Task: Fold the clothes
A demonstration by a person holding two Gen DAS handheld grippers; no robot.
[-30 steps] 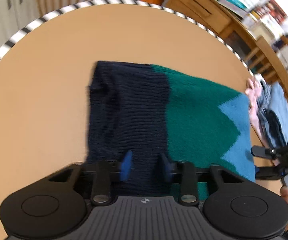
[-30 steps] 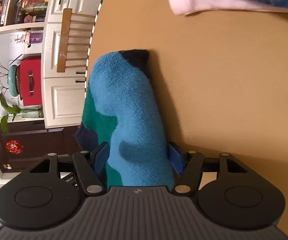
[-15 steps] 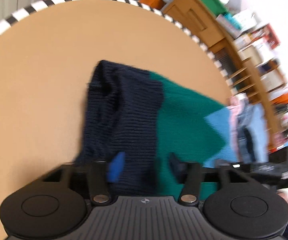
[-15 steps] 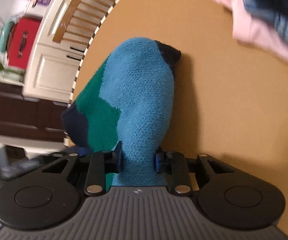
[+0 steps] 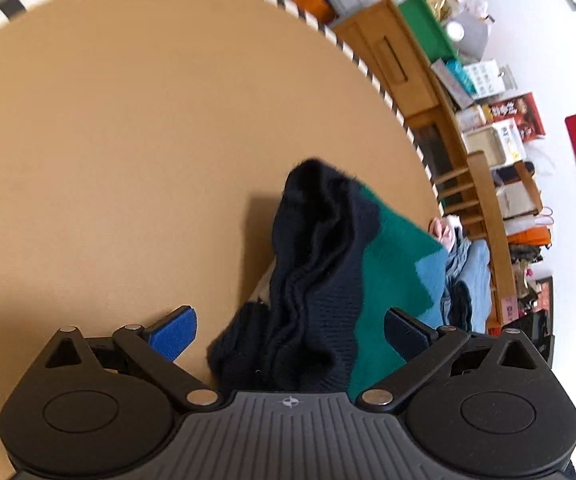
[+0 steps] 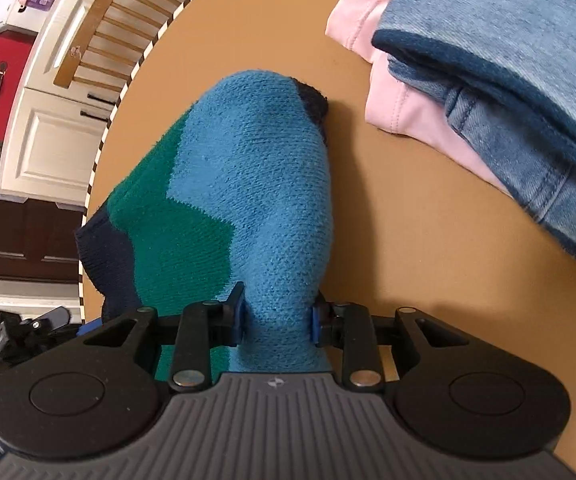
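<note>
A knitted sweater in navy, green and light blue (image 5: 320,280) hangs bunched above the tan round table (image 5: 127,140). My left gripper (image 5: 292,332) is open wide, its jaws standing either side of the navy end without pinching it. My right gripper (image 6: 275,316) is shut on the light blue end of the sweater (image 6: 255,184) and holds it lifted off the table (image 6: 428,240). The left gripper's body also shows at the lower left of the right wrist view (image 6: 19,336).
A stack of folded clothes, pink garment (image 6: 400,92) under blue denim (image 6: 528,100), lies on the table at the right; it also shows in the left wrist view (image 5: 464,264). Wooden chairs (image 6: 99,28) and shelves (image 5: 428,92) stand beyond the striped table edge.
My left gripper has opened and let go of the navy end. My right gripper has closed on the light blue end and lifted it; the sweater has gone from flat to bunched.
</note>
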